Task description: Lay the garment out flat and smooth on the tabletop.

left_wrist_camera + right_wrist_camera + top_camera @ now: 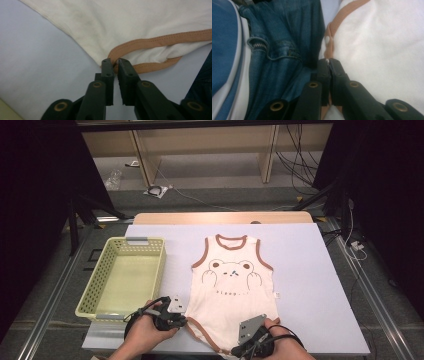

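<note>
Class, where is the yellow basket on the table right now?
In the high view the yellow basket sits at the table's left, beside the bodysuit.

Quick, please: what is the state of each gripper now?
Left gripper: shut on the bodysuit, at its brown hem.
Right gripper: shut on the bodysuit, at its brown trim.

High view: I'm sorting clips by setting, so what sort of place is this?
Probably a lab or recording workshop, not a home. A table with a white cover stands between black curtains, loose cables run over the bare floor behind it, and metal rails flank it.
</note>
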Demonstrator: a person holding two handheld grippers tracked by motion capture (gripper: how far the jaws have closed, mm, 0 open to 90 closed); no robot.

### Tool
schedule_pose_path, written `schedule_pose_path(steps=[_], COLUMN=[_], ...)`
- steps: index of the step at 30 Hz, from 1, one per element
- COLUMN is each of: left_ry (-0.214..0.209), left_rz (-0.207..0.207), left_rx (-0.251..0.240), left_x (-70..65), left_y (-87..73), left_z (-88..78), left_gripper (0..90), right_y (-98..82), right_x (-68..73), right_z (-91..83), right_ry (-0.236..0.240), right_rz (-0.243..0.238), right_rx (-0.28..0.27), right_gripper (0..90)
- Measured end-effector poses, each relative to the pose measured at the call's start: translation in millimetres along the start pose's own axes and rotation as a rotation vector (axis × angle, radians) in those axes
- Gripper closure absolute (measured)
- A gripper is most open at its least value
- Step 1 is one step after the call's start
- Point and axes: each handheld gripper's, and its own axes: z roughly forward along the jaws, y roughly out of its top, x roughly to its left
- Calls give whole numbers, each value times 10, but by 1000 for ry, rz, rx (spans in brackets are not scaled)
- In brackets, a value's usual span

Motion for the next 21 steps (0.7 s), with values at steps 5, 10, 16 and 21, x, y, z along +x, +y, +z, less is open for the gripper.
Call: schedule_pose_path(steps=[5, 10, 16, 21], left_ry=[-12, -38, -48, -48], left_rz=[-46, -109, -152, -163], left_rx=[-85, -199, -283, -324], left_x=[65, 146, 177, 178], left_y=[18, 44, 78, 132], left_z=[-72, -61, -6, 42], left_gripper=[596, 466, 321, 261], right_y=[-2, -23, -87, -148], right_x=[-27, -133, -305, -449], right_z=[-51, -136, -252, -330], right_ry=[-1, -70, -192, -297], right_rz=[30, 89, 194, 276], right_rx=[-51, -136, -260, -345], right_gripper=[806, 716, 636, 593])
